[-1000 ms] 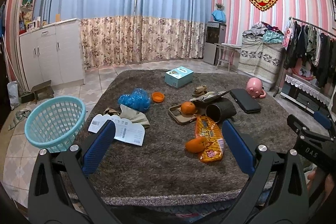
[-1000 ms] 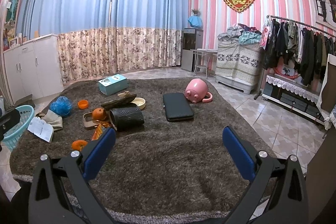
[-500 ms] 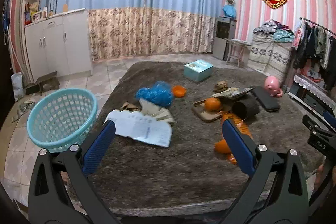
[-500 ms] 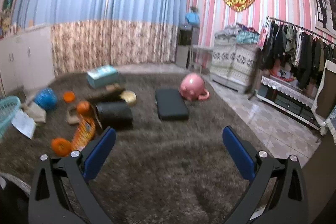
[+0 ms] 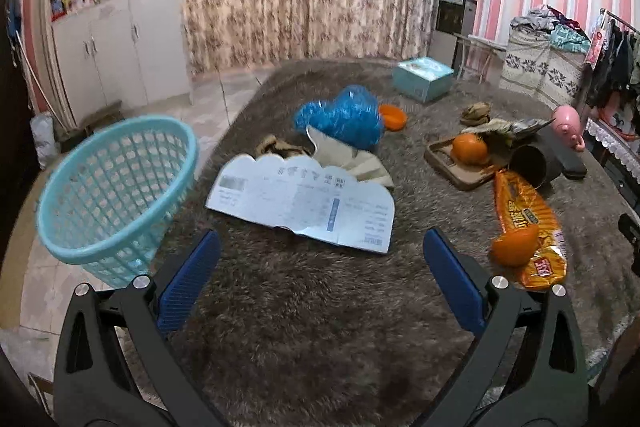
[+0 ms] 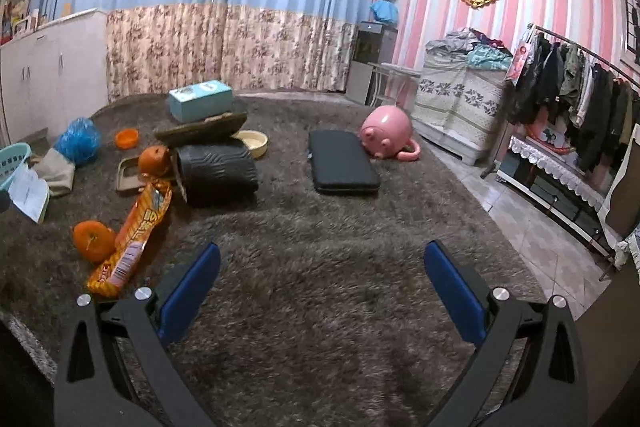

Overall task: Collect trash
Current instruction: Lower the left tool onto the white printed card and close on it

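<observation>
White printed paper (image 5: 304, 205) just ahead of left gripper (image 5: 320, 279) — jaws wide, empty, right gripper (image 6: 322, 283) likewise

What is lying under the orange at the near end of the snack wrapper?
The orange rests partly on the orange snack wrapper, which lies flat on the brown shaggy cover. The fruit hides the wrapper directly beneath it, so anything else there cannot be seen.

Bare rug (image 5: 304, 307) lies open before the left gripper (image 5: 320, 279) up to the paper (image 5: 304, 203); an orange (image 5: 514, 249) and wrapper (image 5: 524, 219) crowd its right, the basket (image 5: 112, 187) its left.
</observation>
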A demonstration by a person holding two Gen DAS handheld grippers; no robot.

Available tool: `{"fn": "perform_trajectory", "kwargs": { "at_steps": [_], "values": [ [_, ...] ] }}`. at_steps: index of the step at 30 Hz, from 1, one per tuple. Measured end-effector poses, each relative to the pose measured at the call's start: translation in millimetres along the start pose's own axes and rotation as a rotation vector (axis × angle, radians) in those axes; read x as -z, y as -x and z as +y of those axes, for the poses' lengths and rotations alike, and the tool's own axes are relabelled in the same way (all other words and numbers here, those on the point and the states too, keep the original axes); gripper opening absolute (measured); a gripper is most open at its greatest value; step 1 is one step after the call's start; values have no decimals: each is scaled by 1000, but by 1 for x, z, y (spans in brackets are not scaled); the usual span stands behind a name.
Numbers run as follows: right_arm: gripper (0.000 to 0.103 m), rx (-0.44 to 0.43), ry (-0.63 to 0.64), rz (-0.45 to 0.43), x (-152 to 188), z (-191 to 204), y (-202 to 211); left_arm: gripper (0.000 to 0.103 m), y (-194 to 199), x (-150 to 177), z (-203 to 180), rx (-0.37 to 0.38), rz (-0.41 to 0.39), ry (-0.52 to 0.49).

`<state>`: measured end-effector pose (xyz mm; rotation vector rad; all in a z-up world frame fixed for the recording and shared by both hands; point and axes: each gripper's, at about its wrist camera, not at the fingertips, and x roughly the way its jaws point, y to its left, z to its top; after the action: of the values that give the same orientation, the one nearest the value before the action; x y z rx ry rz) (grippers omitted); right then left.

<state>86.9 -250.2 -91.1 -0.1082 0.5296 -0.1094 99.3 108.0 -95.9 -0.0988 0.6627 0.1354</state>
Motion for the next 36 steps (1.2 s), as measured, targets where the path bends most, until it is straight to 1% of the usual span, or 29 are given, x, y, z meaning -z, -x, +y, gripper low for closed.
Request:
{"fn": "perform_trajectory", "kwargs": {
  "at_steps": [5, 7, 9, 11, 15, 17, 18, 23, 26, 27, 29, 30, 31, 34, 36],
  "values": [
    [99, -19, -4, 24, 1, 3, -10, 97, -22, -4, 4, 40, 52, 10],
    [99, -15, 1, 25, 2, 4, -13, 91, -31, -5, 3, 60, 79, 13],
    [99, -13, 9, 29, 3, 6, -15, 87, -44, -7, 3, 91, 118, 16],
    [99, -10, 17, 31, 3, 8, -17, 85, -55, -9, 1, 103, 142, 17],
    [99, -12, 38, 34, 3, 14, -20, 79, -62, -13, -2, 107, 150, 11],
    [99, -13, 44, 32, 3, 15, -21, 73, -66, -13, -4, 92, 167, 7],
    [99, -12, 46, 30, 2, 16, -21, 68, -66, -12, -4, 85, 170, 3],
    [99, -18, 41, 29, 0, 15, -23, 69, -57, -11, -4, 58, 144, -24],
    [99, -25, 47, 33, 0, 18, -25, 69, -61, -12, -3, 52, 150, -23],
    [99, -24, 49, 31, -1, 18, -25, 65, -62, -13, -2, 54, 151, -22],
    [99, -25, 53, 28, 0, 19, -25, 54, -68, -15, 0, 51, 155, -26],
    [99, -24, 54, 30, 0, 20, -26, 43, -73, -16, 1, 59, 166, -25],
    [99, -25, 53, 32, 0, 20, -26, 40, -76, -18, 3, 68, 174, -21],
    [99, -27, 51, 39, 0, 20, -27, 40, -79, -20, 2, 73, 167, -28],
    [99, -25, 53, 35, -1, 20, -27, 41, -73, -19, -1, 72, 158, -47]
  ]
}}
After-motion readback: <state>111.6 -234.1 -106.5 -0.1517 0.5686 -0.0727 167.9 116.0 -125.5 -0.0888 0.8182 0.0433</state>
